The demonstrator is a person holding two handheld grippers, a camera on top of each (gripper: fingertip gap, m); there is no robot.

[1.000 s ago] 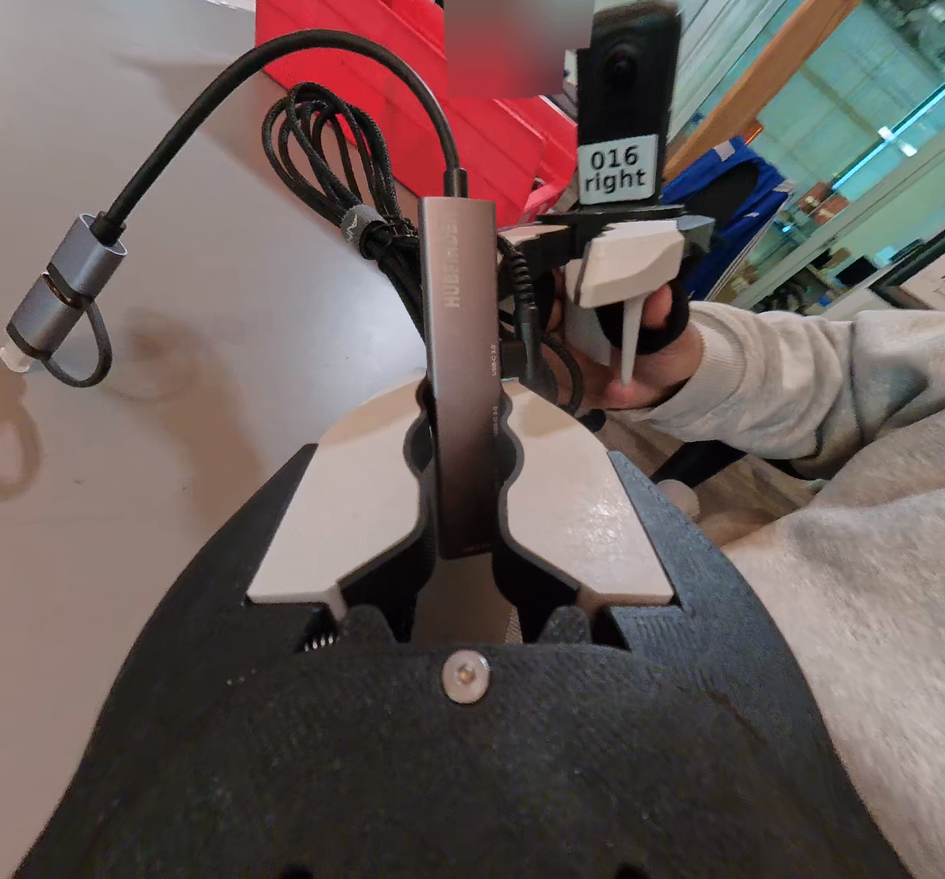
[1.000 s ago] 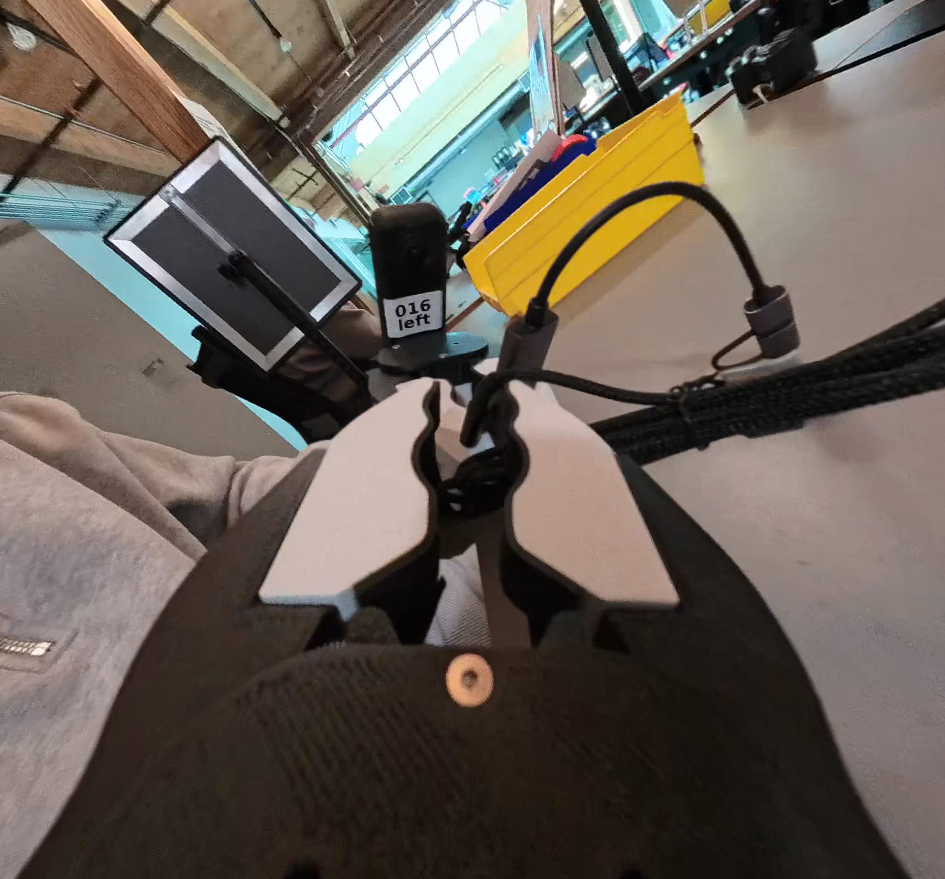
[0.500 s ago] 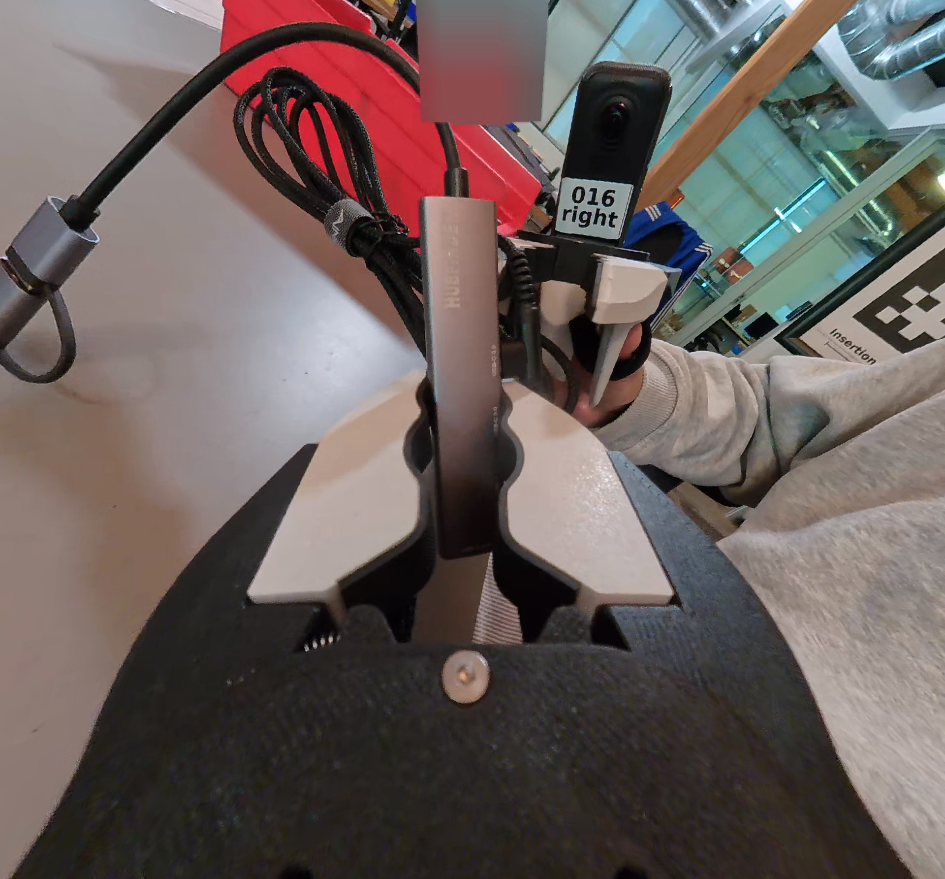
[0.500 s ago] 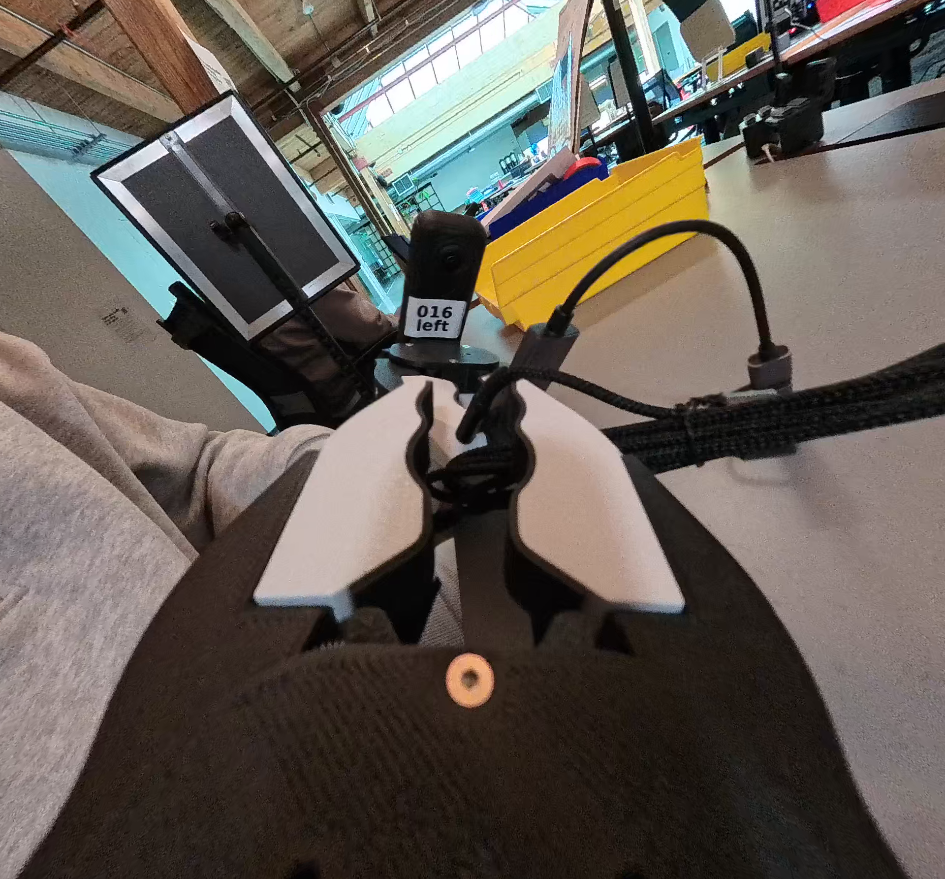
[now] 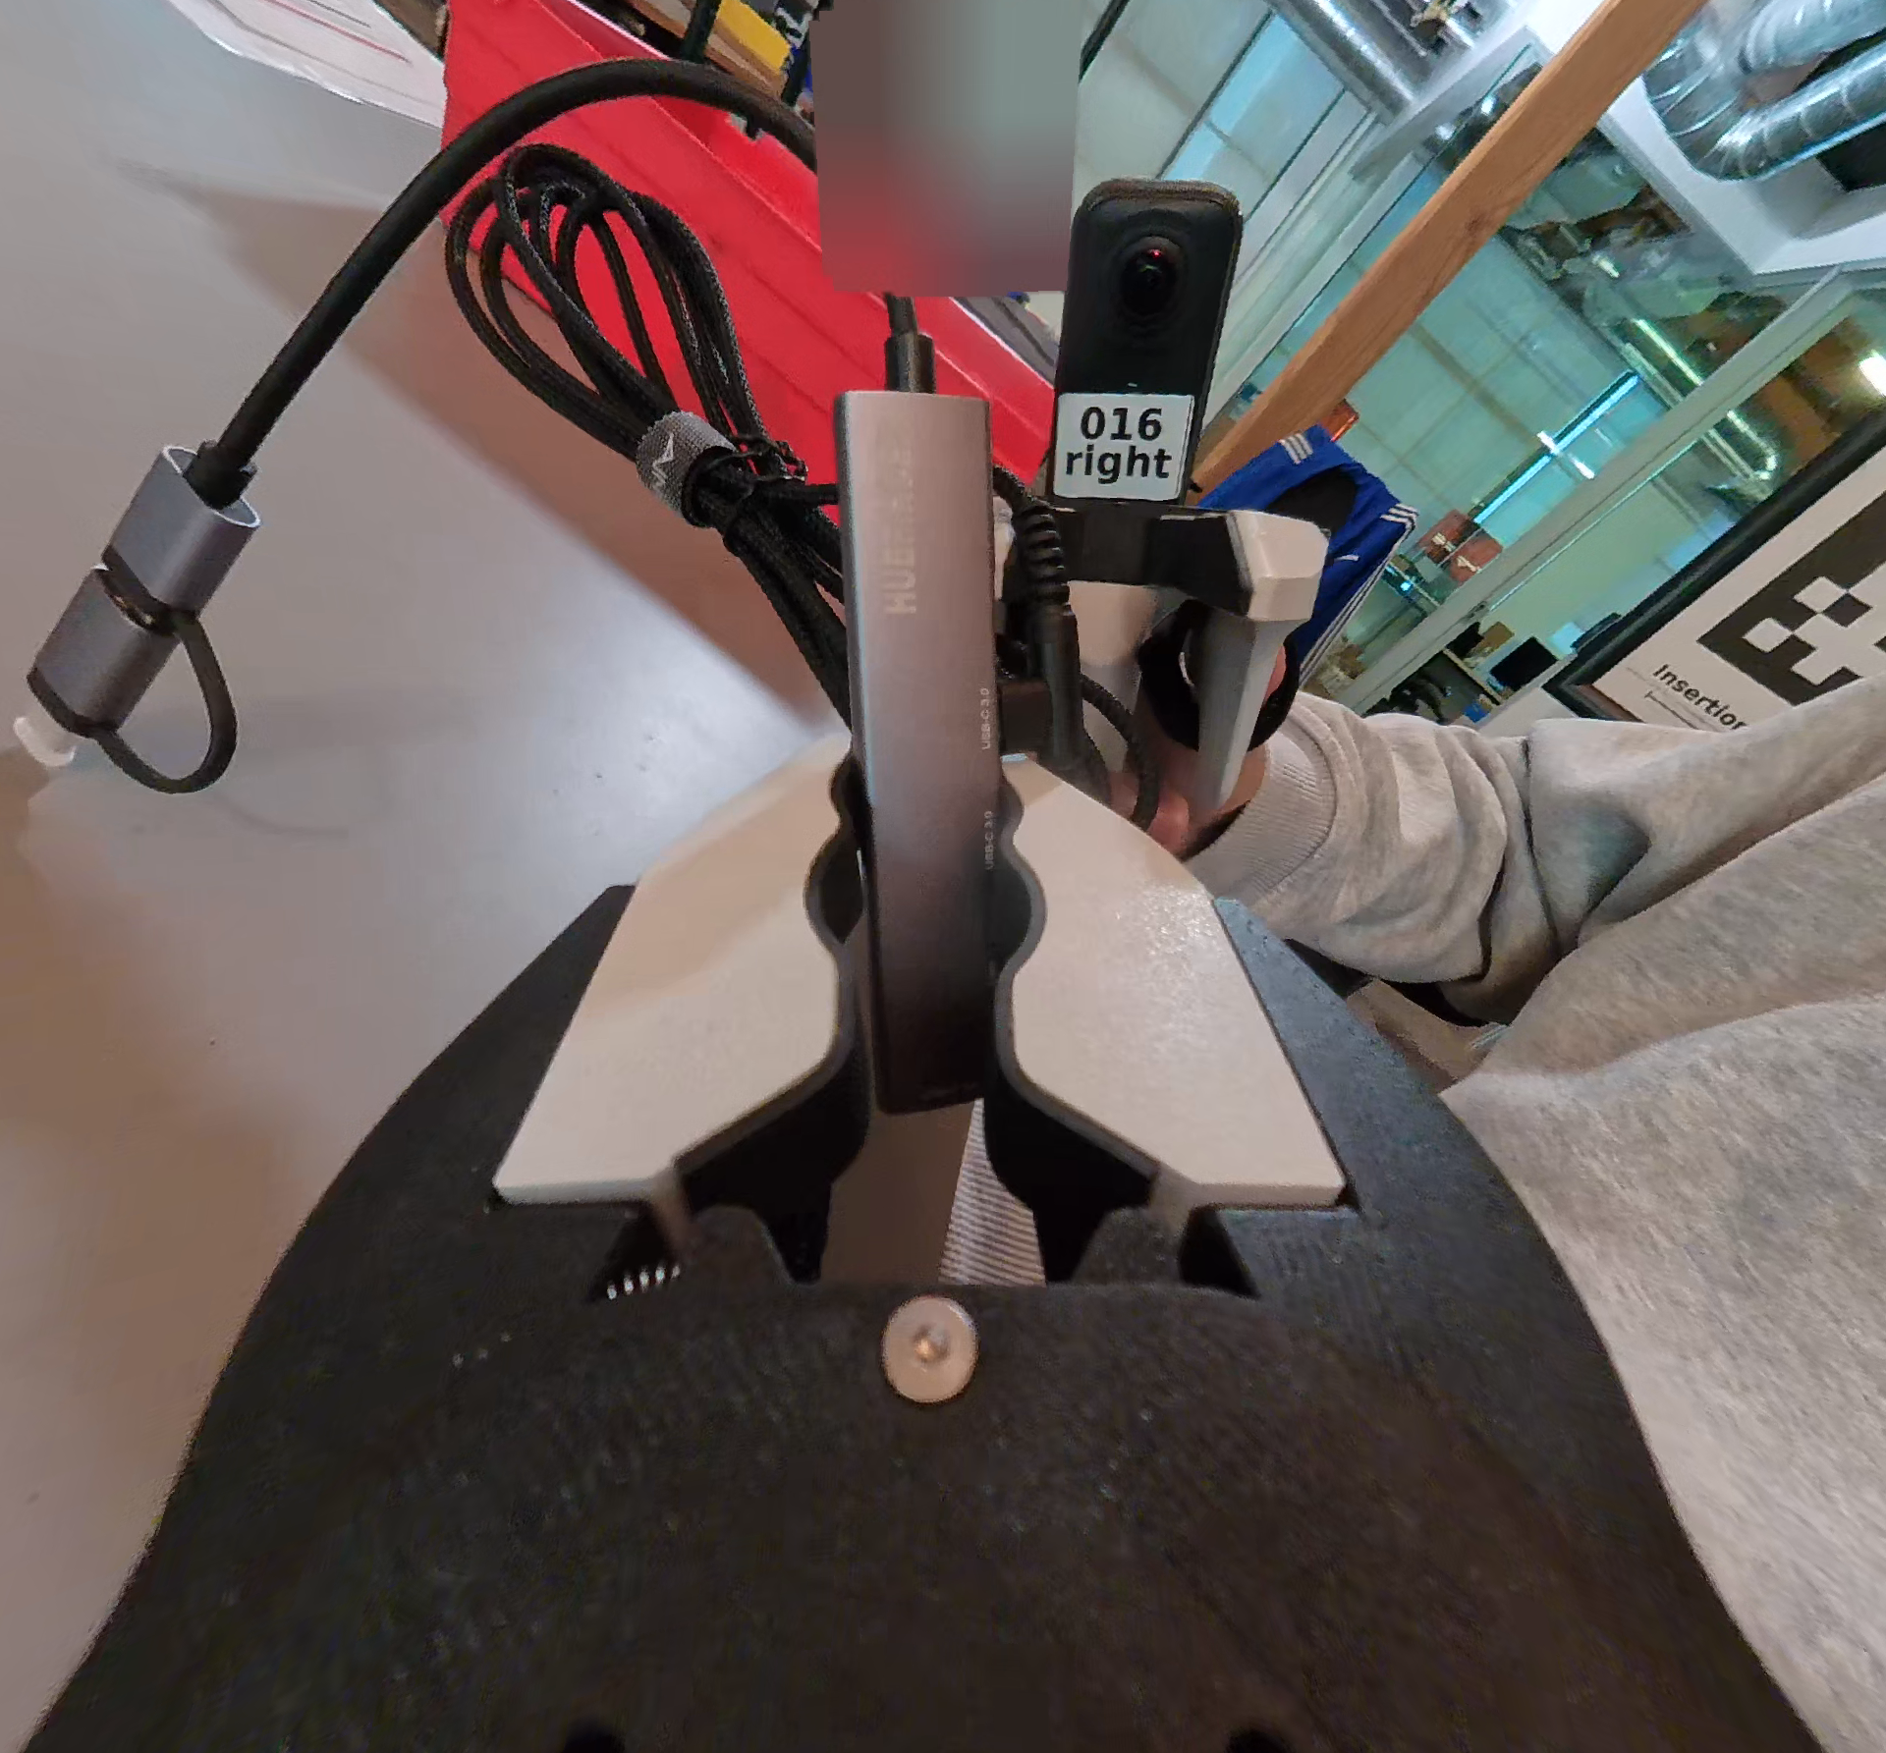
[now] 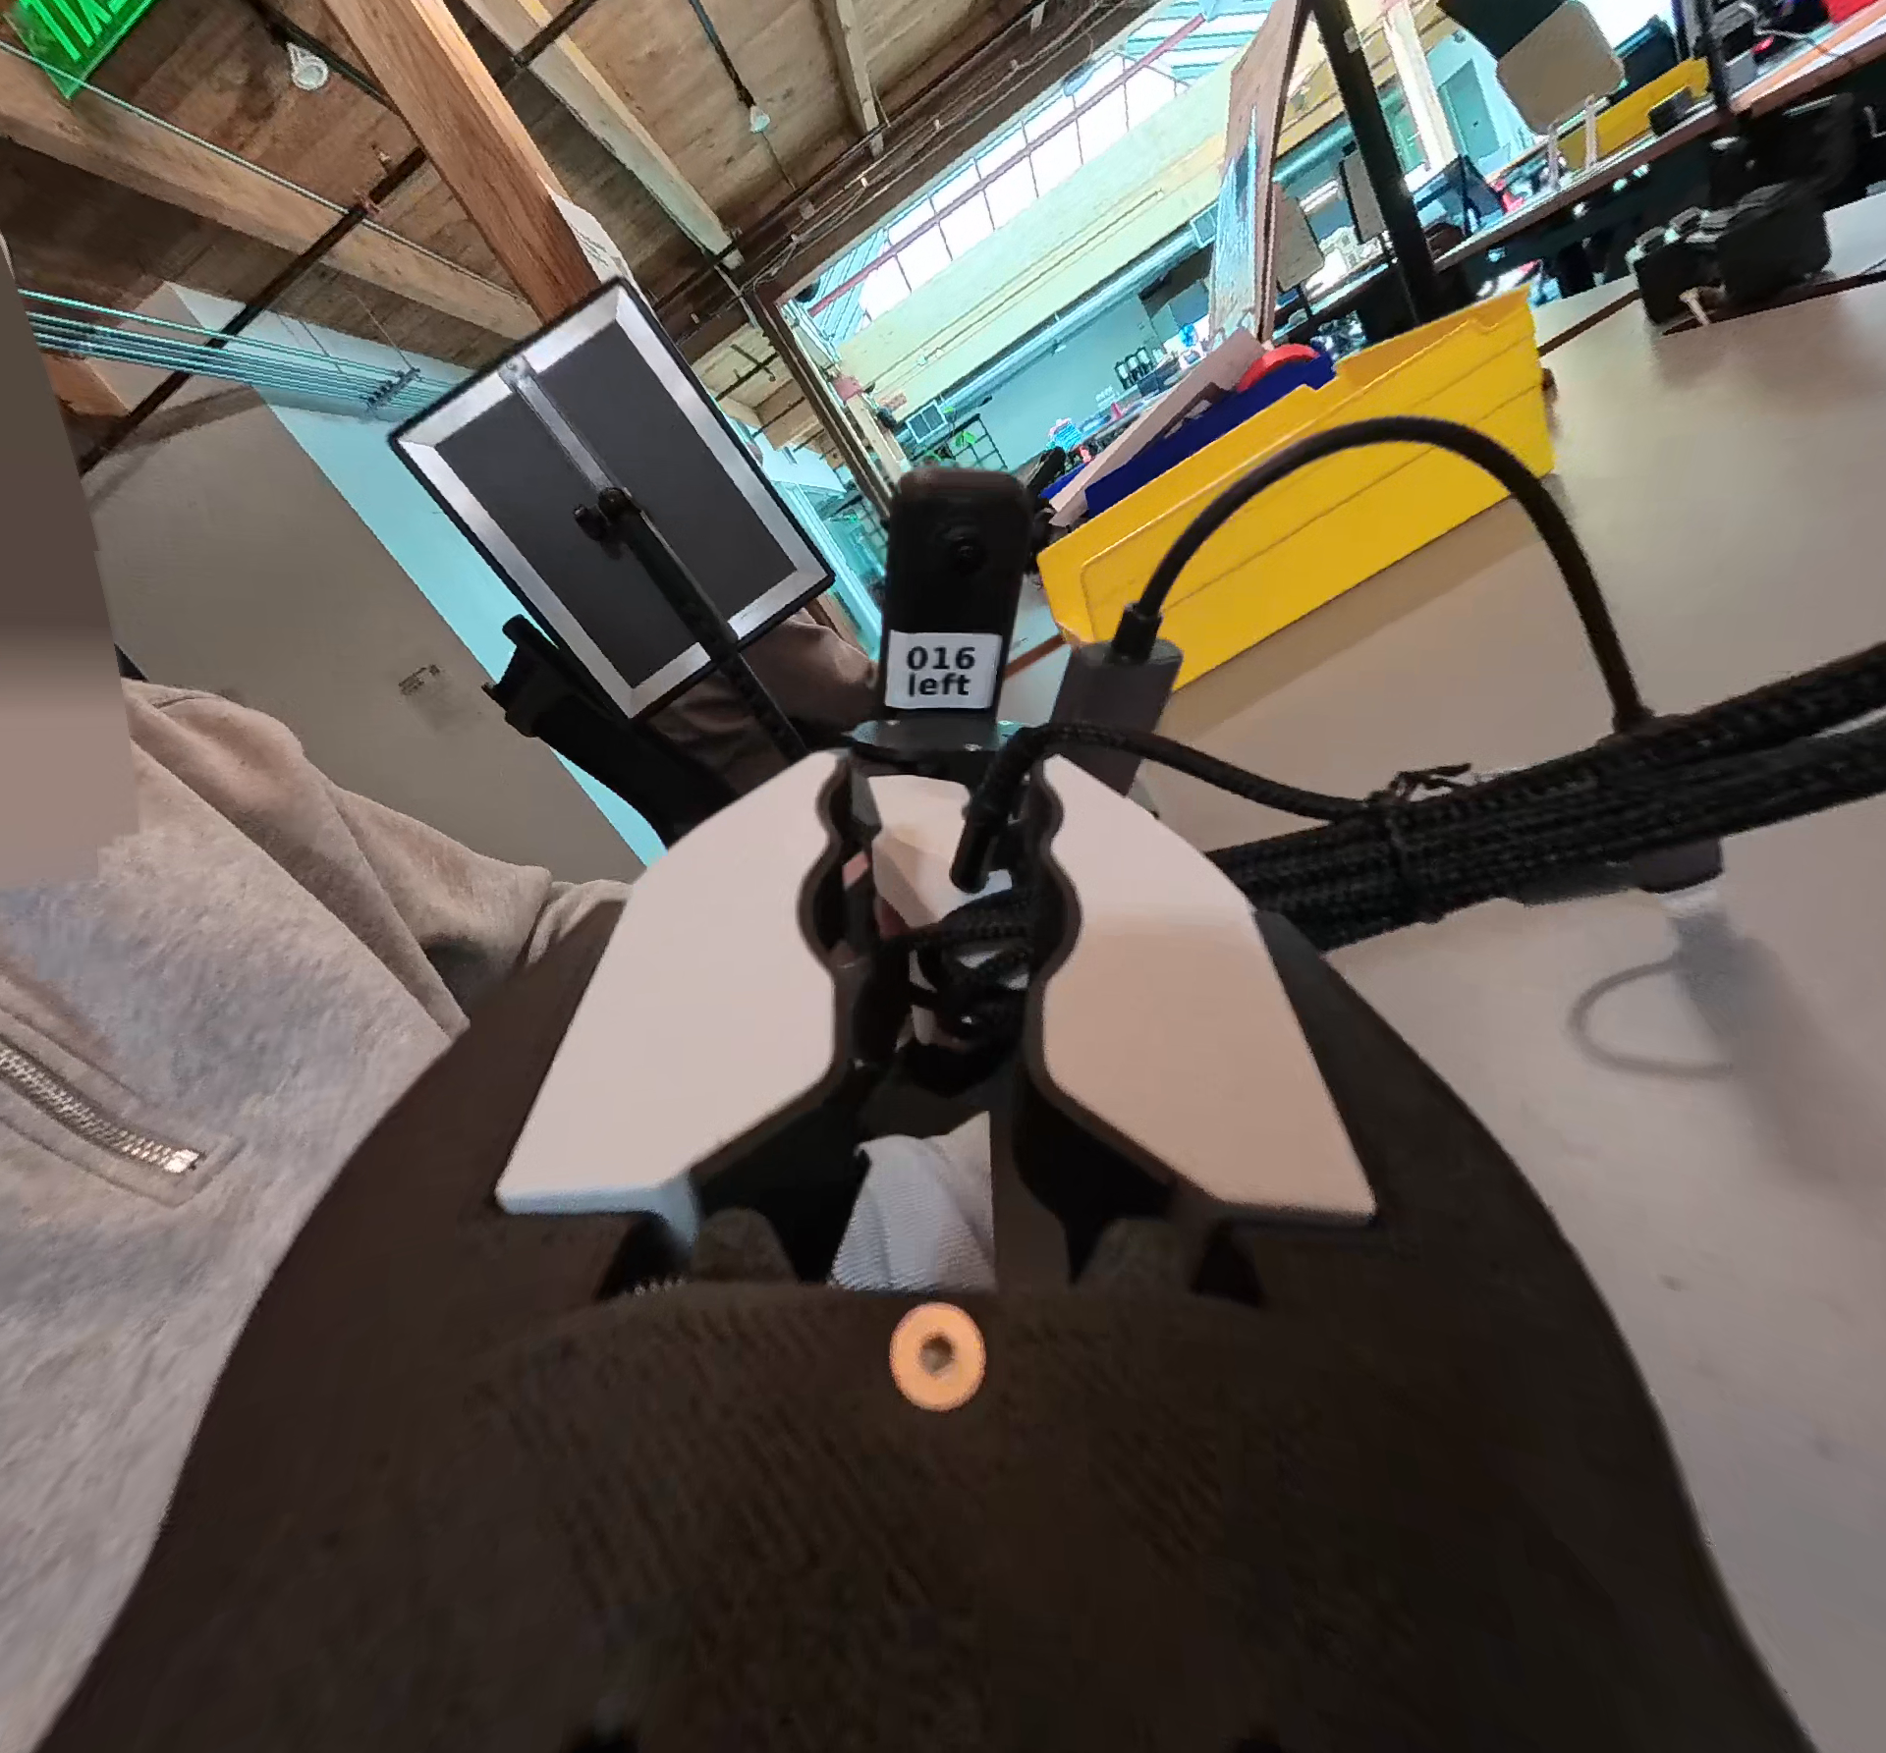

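Hub (image 5: 924, 765): grey slim bar, upright between the left tongs' (image 5: 924, 786) pads, raised off the surface (image 5: 429, 684).
Left tongs: clamped on the hub's lower half.
Right tongs (image 6: 944, 847): closed on a braided black cable (image 6: 985, 821), its plug (image 5: 1051, 684) at the hub's side, just beside a port.
Bundle (image 5: 612, 347): the cable's coil, strapped, hanging behind the hub.
Hub lead (image 5: 347, 306): arcs from the hub's top to a grey adapter (image 5: 133, 592) near the surface.
Bins: red bin (image 5: 663, 163) behind the bundle; yellow bin (image 6: 1327, 469) farther off.
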